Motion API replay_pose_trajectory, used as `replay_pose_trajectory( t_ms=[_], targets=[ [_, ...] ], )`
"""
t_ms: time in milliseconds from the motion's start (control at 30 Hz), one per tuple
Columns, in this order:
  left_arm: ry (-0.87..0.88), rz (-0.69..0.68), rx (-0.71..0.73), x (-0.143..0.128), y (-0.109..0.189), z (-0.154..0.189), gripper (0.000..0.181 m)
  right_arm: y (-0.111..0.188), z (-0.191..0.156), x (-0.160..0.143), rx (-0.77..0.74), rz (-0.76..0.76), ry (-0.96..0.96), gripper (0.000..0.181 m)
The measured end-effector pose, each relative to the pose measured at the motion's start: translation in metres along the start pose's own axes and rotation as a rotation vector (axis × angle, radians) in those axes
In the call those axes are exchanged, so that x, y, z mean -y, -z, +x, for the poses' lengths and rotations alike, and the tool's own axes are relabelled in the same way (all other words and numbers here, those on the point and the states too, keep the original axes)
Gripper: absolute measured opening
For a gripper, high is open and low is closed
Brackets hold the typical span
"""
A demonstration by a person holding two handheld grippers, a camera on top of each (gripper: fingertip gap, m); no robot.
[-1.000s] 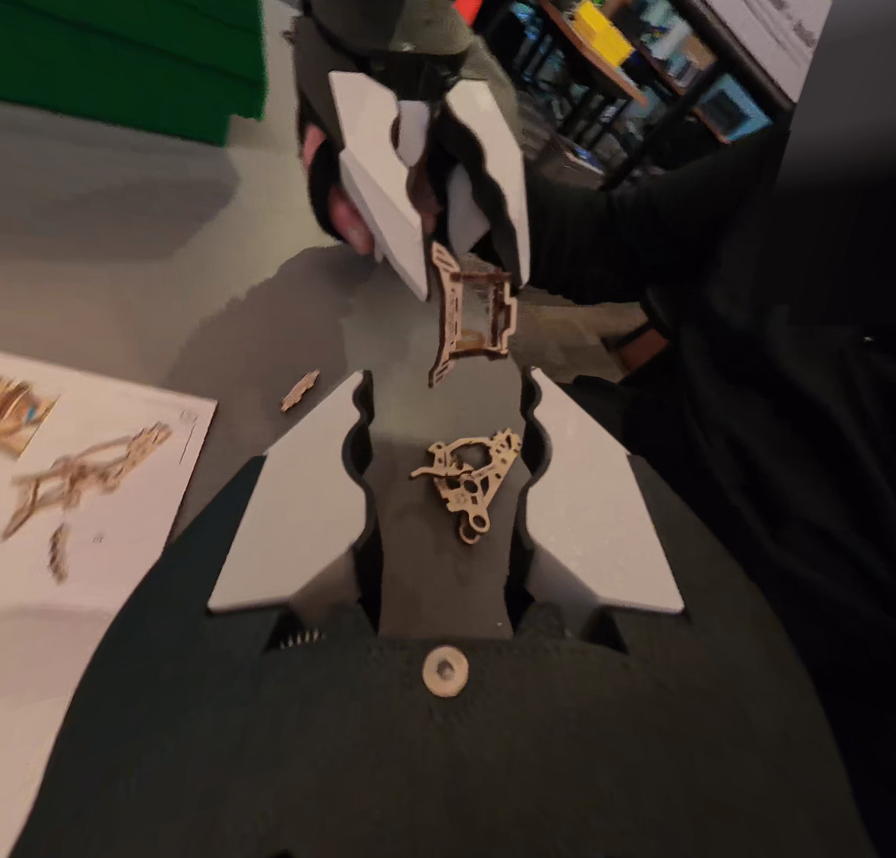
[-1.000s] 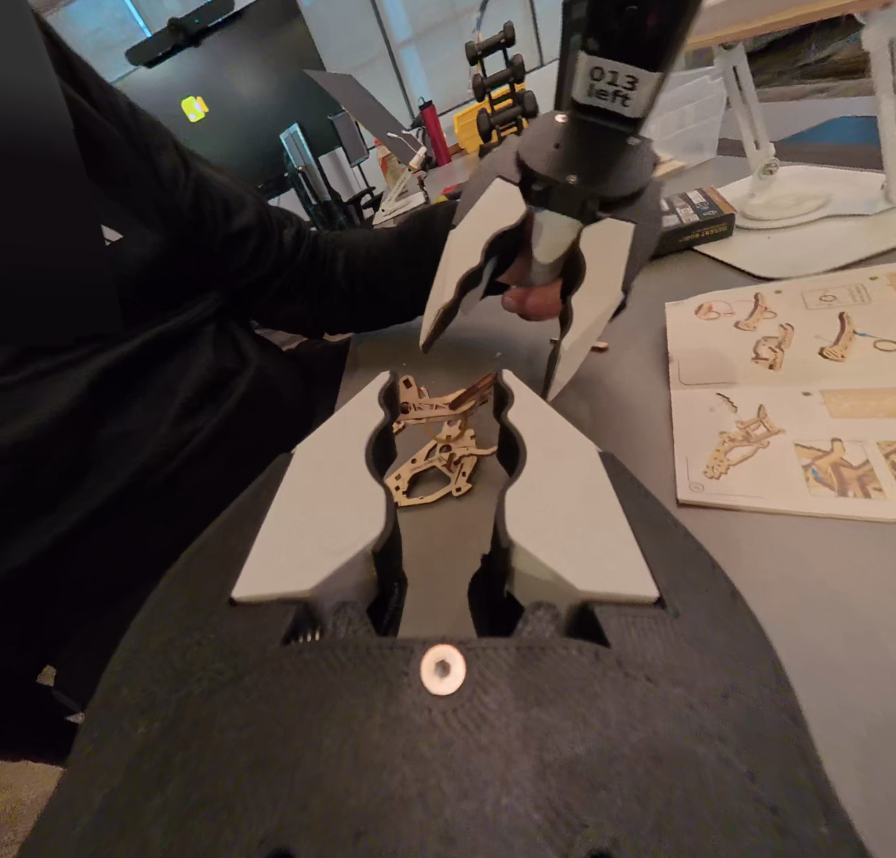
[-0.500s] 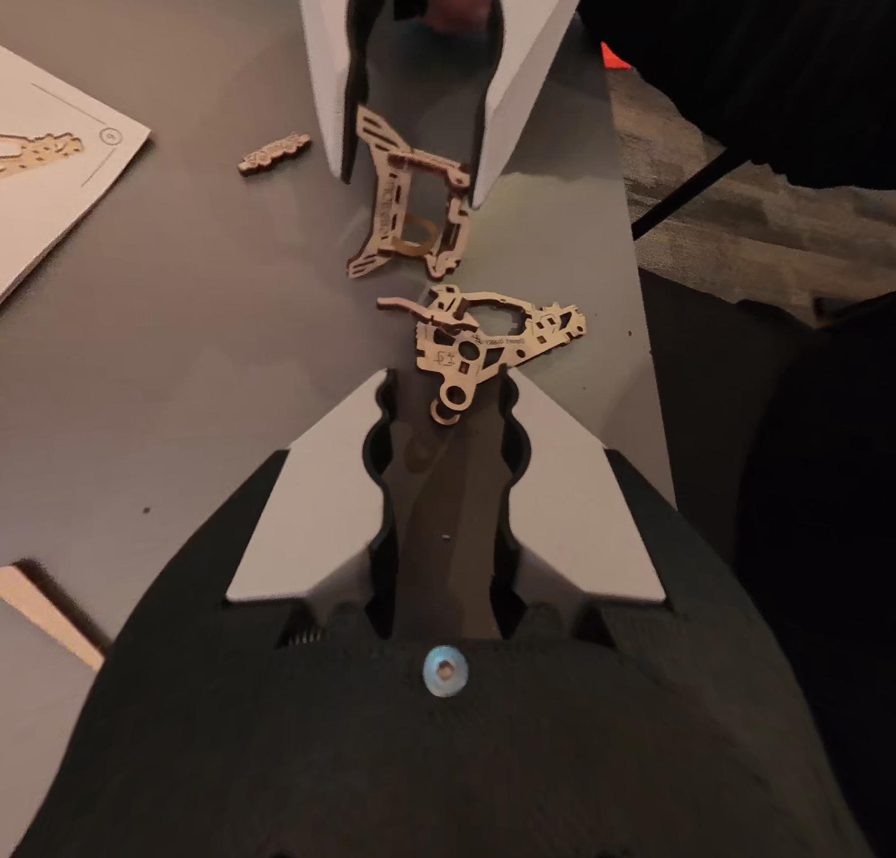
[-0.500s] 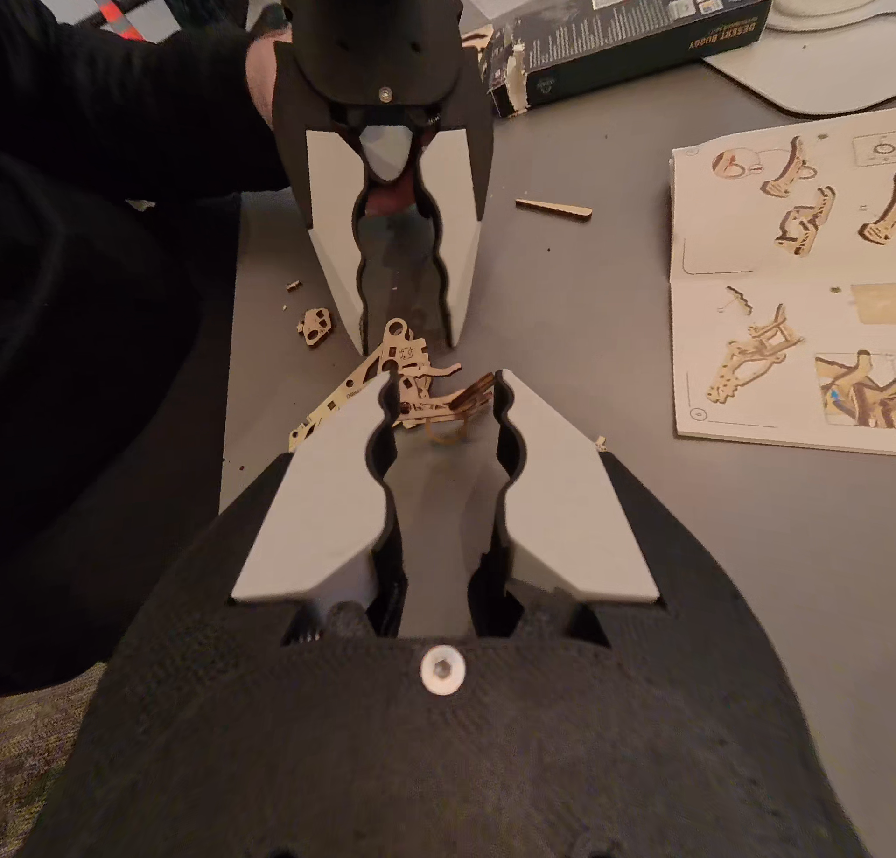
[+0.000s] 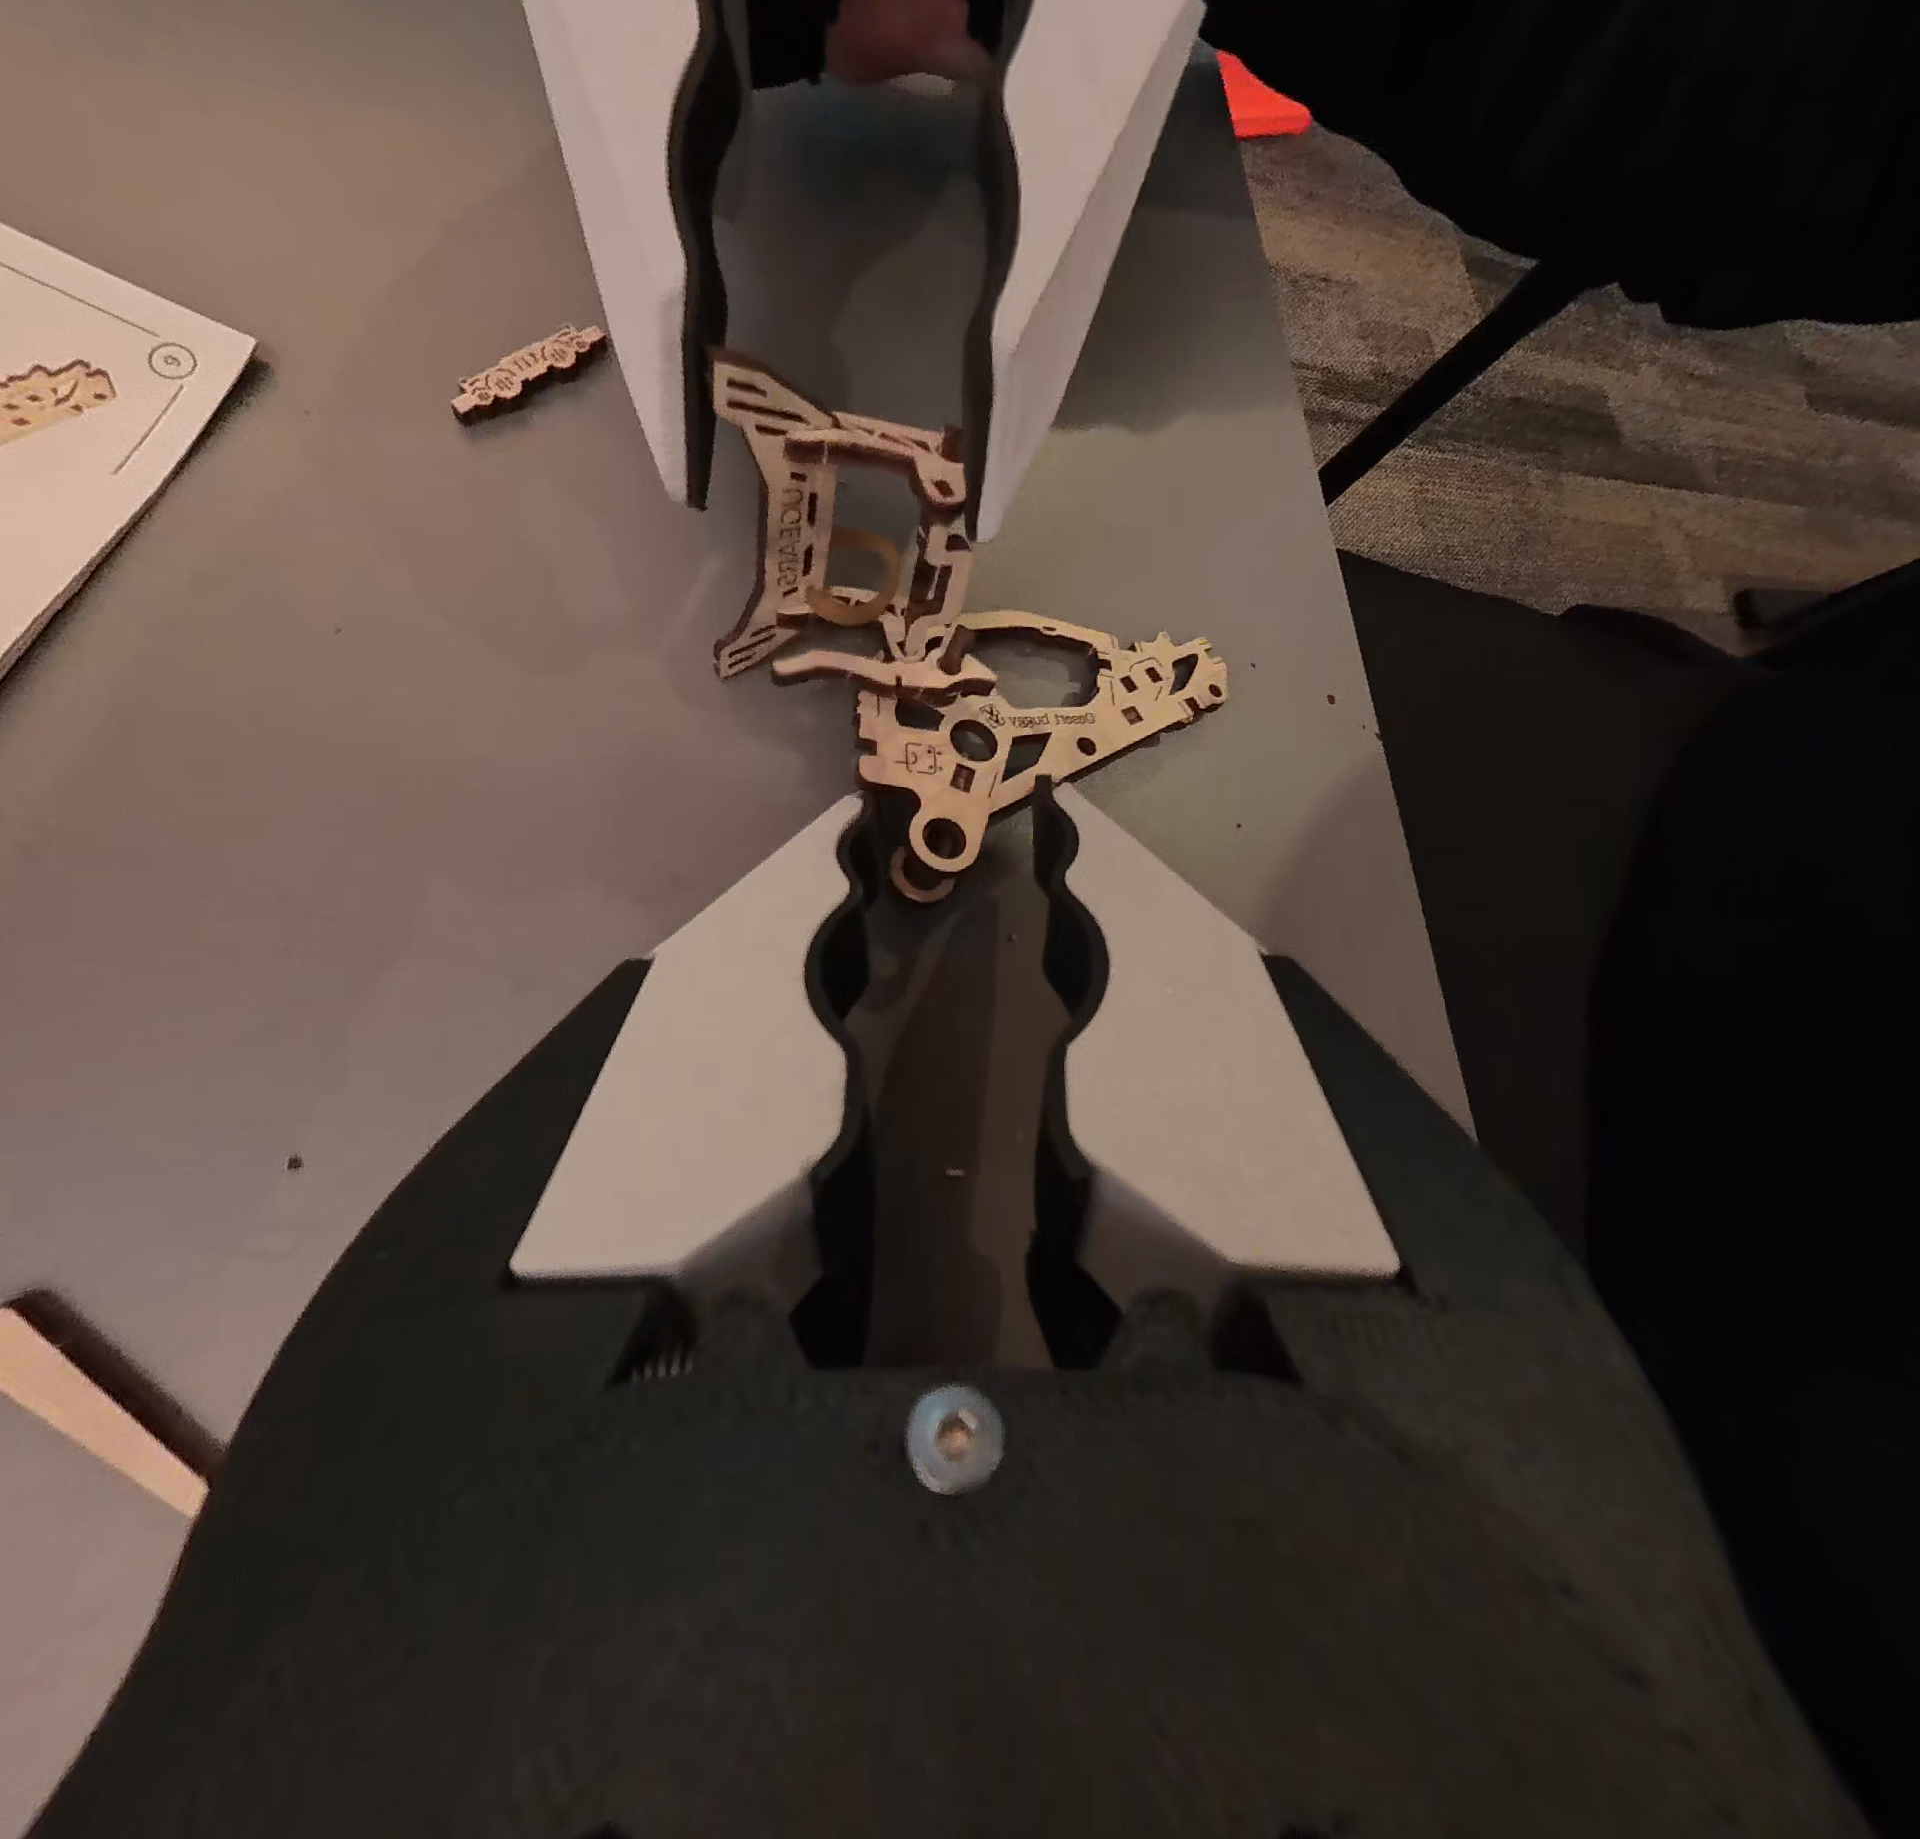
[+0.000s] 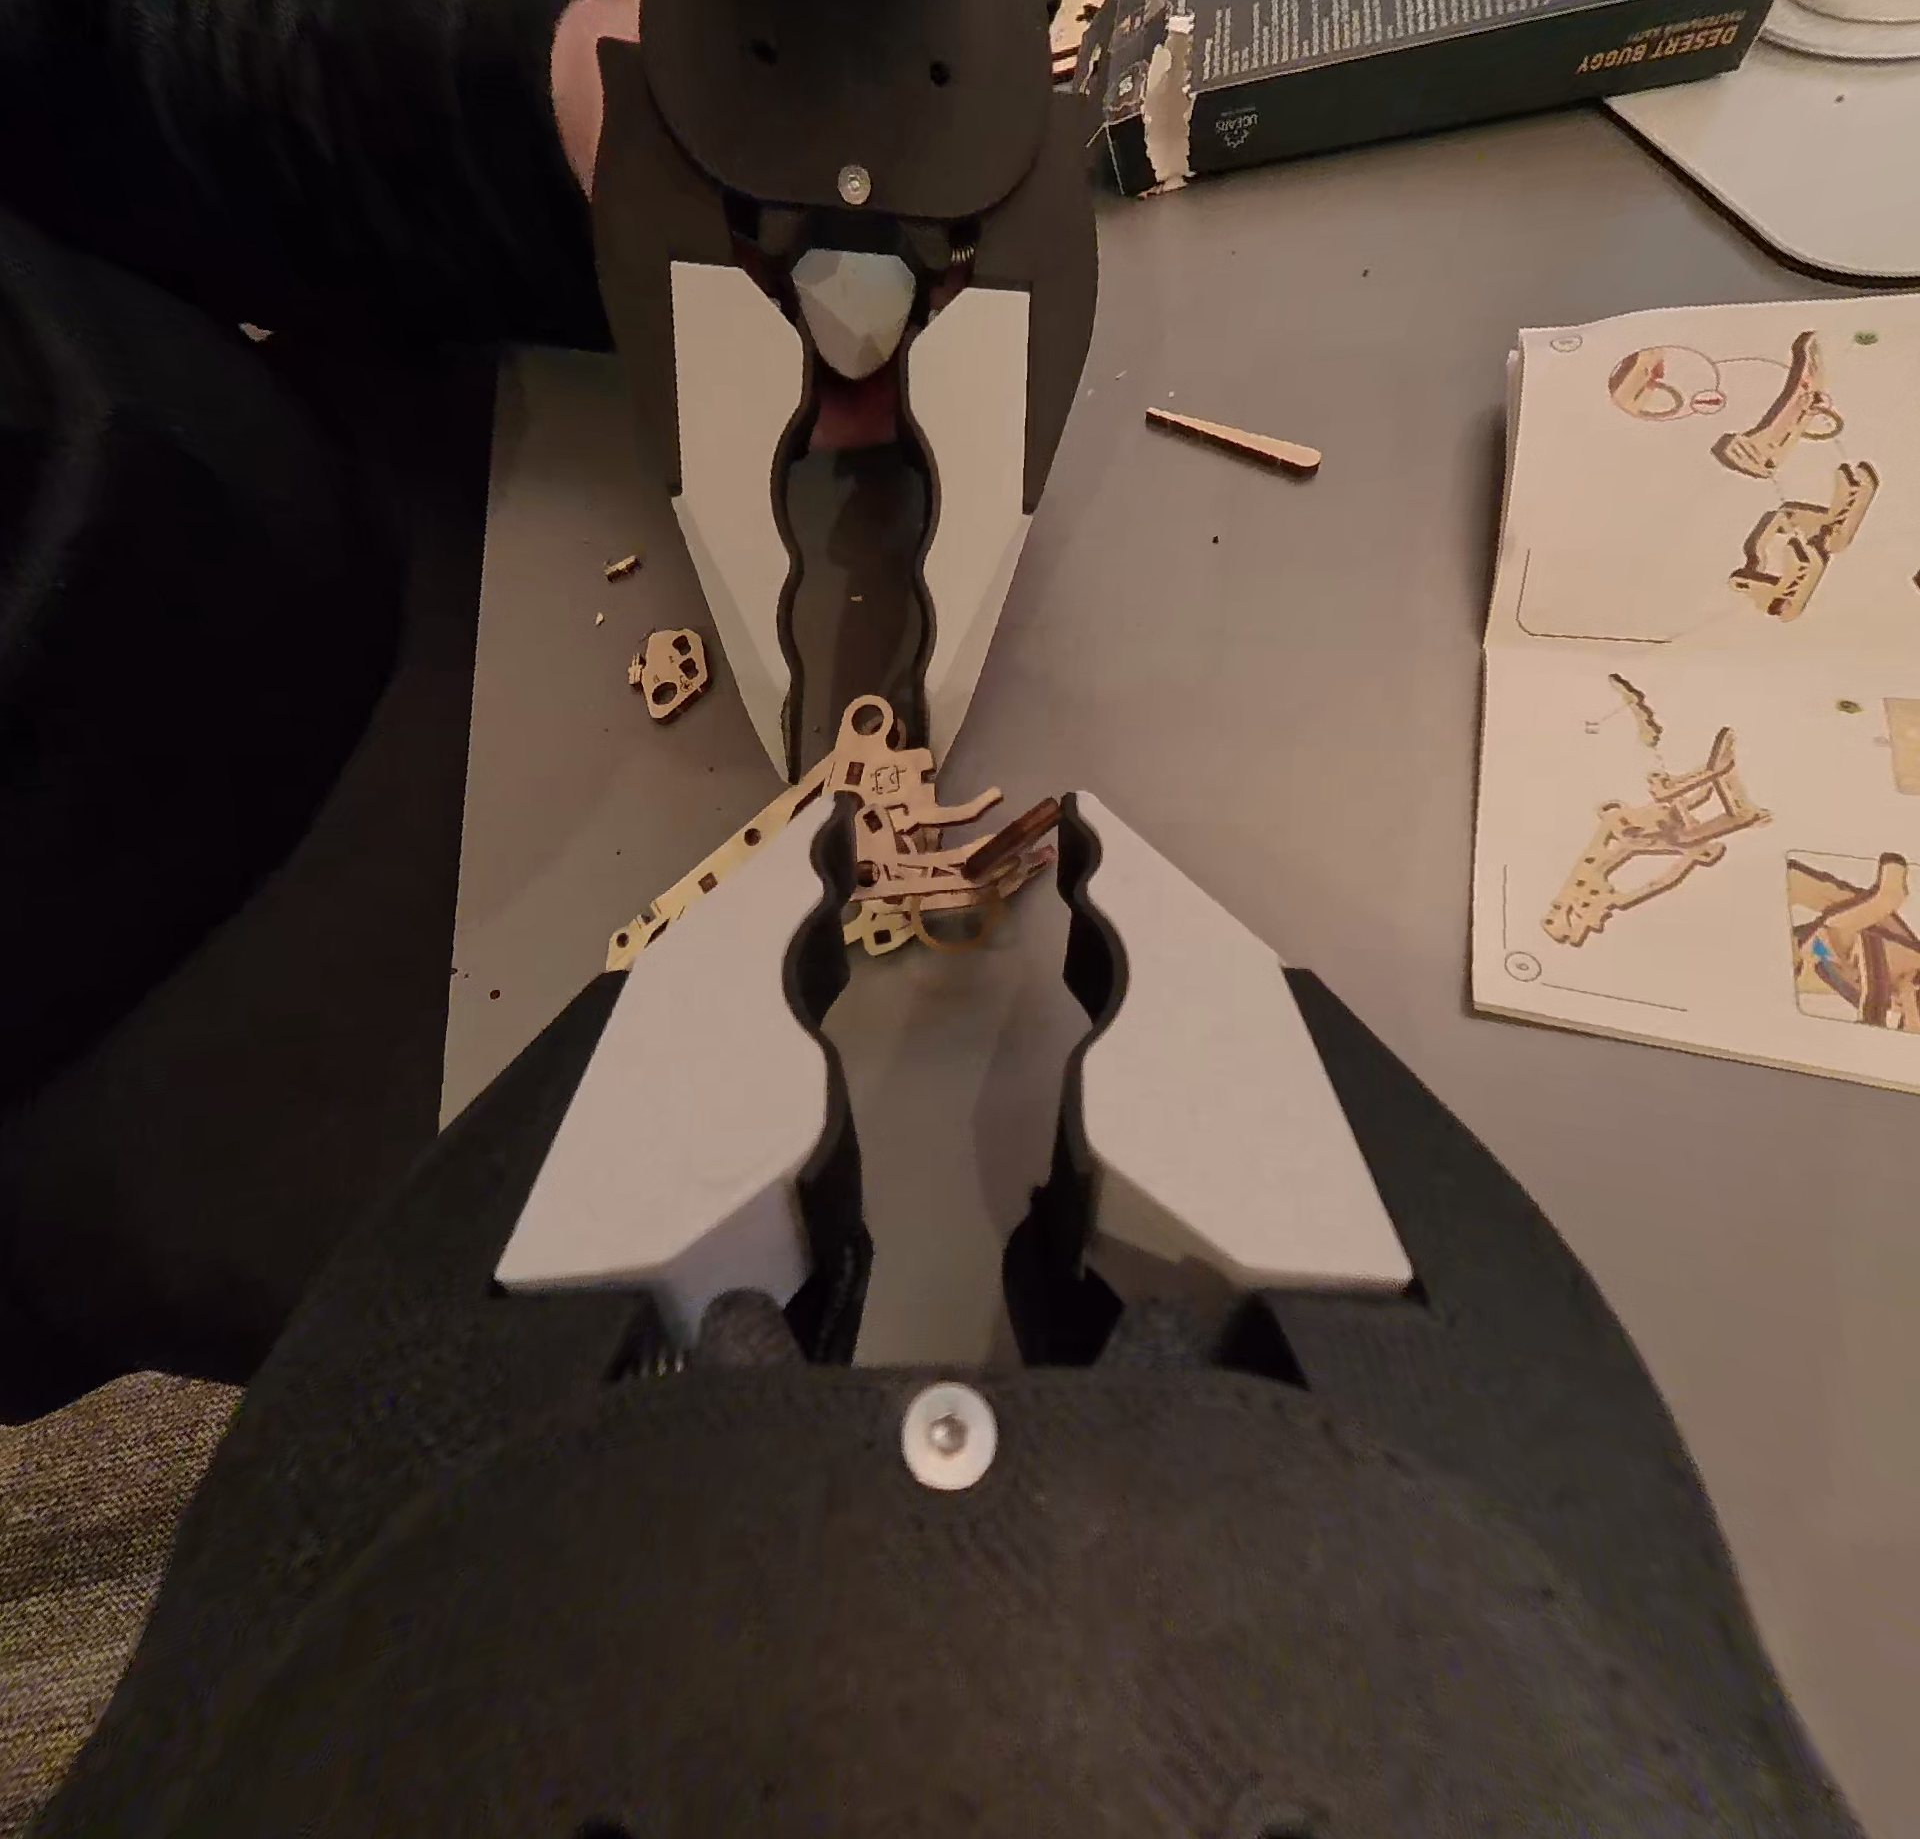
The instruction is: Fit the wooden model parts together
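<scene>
Your two wooden model parts lay on the grey table [image 5: 312, 854], close to its edge: the square frame part [image 5: 831, 532] and the long side plate [image 5: 1029, 729], whose top edge overlapped the frame's lower corner. A rubber band [image 6: 961, 932] showed through the frame's opening. Your right gripper [image 5: 836, 511] stood over the frame with its jaws apart, one tip on either side of the part, and I could not tell whether the tips touched it. Your left gripper [image 5: 951, 813] faced it from the other side of the plate, jaws also apart, with the plate's round eyelet end lying between its tips; nothing was clamped. Beyond the frame, a small loose wooden piece [image 5: 530, 387] lay on the table just beside the right gripper. Farther from the frame, the open instruction booklet [image 6: 1704, 709] lay flat, with a thin wooden stick [image 6: 1231, 439] between it and the left gripper, and the dark kit box [image 6: 1434, 44] sat at the far side.
</scene>
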State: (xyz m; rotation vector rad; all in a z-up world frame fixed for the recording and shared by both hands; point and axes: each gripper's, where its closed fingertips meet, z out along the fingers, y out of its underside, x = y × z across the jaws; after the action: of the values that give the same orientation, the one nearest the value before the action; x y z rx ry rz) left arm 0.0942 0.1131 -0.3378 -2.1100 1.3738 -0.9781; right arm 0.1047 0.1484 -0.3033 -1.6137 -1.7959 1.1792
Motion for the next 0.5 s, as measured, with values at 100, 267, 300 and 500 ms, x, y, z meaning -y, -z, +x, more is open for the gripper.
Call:
replay_pose_trajectory(
  t_ms=[100,267,300,500],
  targets=[
    [-0.003,0.0,-0.011,0.0002,-0.0005,0.0003,0.026,-0.0013,-0.0014,0.0002,-0.004,0.002,0.033,0.036],
    [-0.001,0.018,-0.023,0.0007,-0.0014,0.0024,0.022,0.0008,-0.0022,-0.0022,-0.029,0.026,0.046,0.036],
    [0.003,0.02,-0.026,0.0006,-0.0015,0.0027,0.022,0.0005,-0.0022,-0.0018,-0.039,0.038,0.045,0.036],
    [0.007,0.026,-0.028,0.0006,-0.0019,0.0031,0.022,0.0001,-0.0026,-0.0008,-0.096,0.087,0.008,0.036]
  ],
)
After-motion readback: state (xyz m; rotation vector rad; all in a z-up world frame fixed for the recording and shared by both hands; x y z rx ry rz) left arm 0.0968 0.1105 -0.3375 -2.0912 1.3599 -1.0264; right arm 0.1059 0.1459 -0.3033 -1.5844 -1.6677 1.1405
